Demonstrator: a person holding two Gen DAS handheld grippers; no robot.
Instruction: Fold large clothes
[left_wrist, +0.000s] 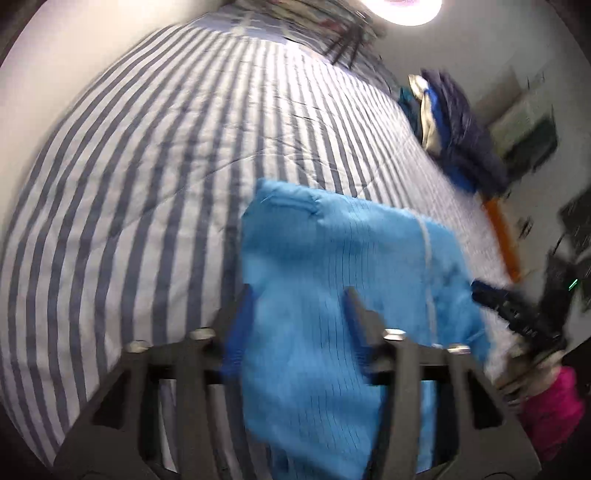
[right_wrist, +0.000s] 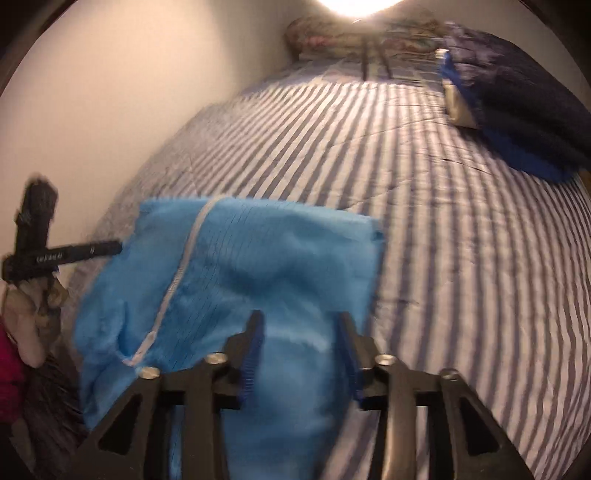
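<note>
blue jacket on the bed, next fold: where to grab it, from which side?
Grip the light-blue jacket at its two far corners, one per hand-held gripper, coming down from above on the near side. It lies fairly flat on the striped bedcover, zipper running front to back, and that far edge looks straight and free, so it should lift cleanly toward you.

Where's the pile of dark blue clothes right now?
The pile of dark blue clothes sits at the far right edge of the striped bedspread, near the patterned pillows, well beyond the light blue garment.
</note>
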